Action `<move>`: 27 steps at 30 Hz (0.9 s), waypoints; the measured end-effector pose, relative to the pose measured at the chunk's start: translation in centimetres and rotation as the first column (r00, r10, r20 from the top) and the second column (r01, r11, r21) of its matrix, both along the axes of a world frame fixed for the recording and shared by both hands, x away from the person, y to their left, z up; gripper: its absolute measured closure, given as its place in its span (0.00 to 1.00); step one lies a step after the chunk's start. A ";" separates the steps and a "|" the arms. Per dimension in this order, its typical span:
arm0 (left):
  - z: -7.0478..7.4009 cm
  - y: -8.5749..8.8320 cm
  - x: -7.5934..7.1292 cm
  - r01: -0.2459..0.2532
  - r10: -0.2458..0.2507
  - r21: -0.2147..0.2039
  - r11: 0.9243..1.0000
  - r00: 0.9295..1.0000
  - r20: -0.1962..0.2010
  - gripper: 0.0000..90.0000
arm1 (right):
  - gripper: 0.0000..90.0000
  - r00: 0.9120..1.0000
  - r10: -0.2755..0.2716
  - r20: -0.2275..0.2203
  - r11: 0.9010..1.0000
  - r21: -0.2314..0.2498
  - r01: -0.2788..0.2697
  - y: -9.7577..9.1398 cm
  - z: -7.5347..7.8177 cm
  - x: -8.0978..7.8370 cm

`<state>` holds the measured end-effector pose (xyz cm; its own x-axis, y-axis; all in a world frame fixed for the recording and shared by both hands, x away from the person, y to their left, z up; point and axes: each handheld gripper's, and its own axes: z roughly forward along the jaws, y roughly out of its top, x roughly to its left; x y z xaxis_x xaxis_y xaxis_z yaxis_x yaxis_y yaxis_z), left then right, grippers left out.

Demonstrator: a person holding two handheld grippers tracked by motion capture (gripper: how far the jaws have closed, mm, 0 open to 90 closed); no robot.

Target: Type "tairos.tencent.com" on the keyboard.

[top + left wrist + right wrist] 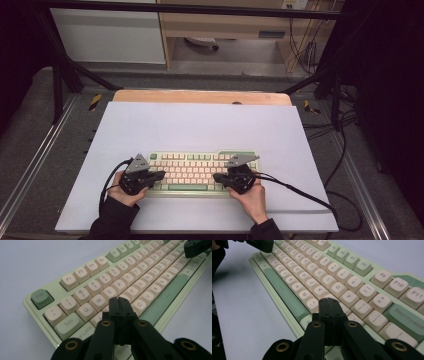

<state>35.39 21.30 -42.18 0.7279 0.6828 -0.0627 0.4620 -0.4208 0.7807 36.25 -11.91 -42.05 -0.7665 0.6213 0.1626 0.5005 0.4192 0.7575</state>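
A pale green keyboard (200, 171) with cream keys lies on the white sheet near the front of the table. My left gripper (161, 174) hovers over its left end, jaws pressed together with nothing between them; in the left gripper view the closed tips (120, 300) sit just above the keys around S and D of the keyboard (140, 277). My right gripper (216, 176) is over the right end, also shut and empty; its tips (329, 300) hang above the keys near L and the semicolon on the keyboard (317, 272).
The white sheet (200, 127) covers a wooden tabletop (200, 96). Black cables (300, 192) trail from both grippers across the sheet. Black frame bars (65, 75) stand at the table's far corners. A hand holds each gripper at the front edge.
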 end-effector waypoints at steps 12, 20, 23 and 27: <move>0.2 -0.3 -0.1 0.005 -0.005 -0.002 1.000 1.000 0.004 1.00 | 1.00 1.000 -0.028 -0.008 1.000 0.013 0.028 -1.7 0.2 0.2; 0.4 -0.7 -0.1 0.008 -0.008 -0.002 1.000 1.000 0.007 1.00 | 1.00 1.000 -0.029 -0.009 0.999 0.017 0.029 -2.0 0.2 0.3; 0.7 -1.1 -0.1 0.010 -0.010 0.000 1.000 1.000 0.010 1.00 | 1.00 1.000 -0.028 -0.010 0.999 0.016 0.029 -2.0 0.2 0.3; 0.9 -1.6 0.0 0.010 -0.010 0.004 1.000 1.000 0.010 1.00 | 1.00 0.999 -0.030 -0.010 0.999 0.017 0.031 -2.0 0.3 0.3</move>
<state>35.35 19.68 -41.33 0.7350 0.6760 -0.0527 0.4499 -0.4281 0.7838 36.52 -13.96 -41.77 -0.7456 0.6414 0.1809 0.5200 0.3903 0.7598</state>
